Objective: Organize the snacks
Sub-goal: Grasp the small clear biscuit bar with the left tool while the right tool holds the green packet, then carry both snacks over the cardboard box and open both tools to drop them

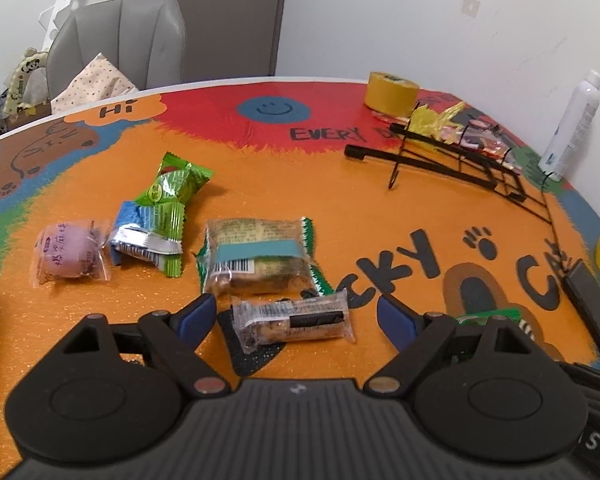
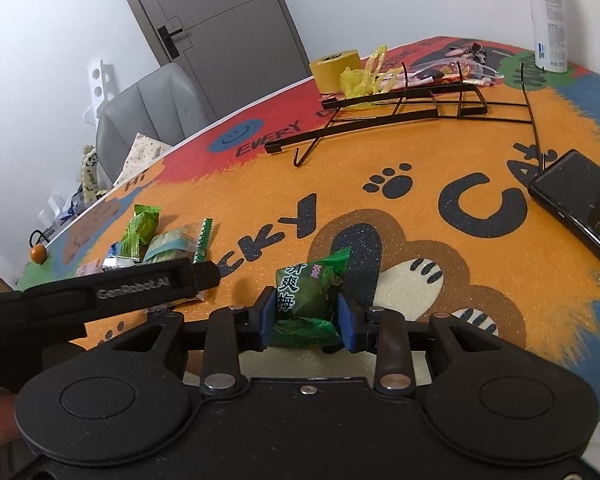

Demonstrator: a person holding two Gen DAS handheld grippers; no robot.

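On the counter (image 1: 340, 208), the wide-open left tool (image 1: 296, 314) is straddling a light, crinkly clear-wrapped snack bar (image 1: 296, 322), best pinched across its middle, while the right tool (image 2: 306, 316) is holding a green plum candy (image 2: 306, 292).

Bench mat (image 1: 340, 200) is looking matt, grainy, sparkling like foam. Snack wrappers (image 1: 256, 256) are shining as glossy, crinkly plastic film. Wire rack (image 1: 452, 160) at 2 o'clock is showing thin black metal. Gripper bodies: matt black plastic w/ blue pads (image 2: 346, 320).
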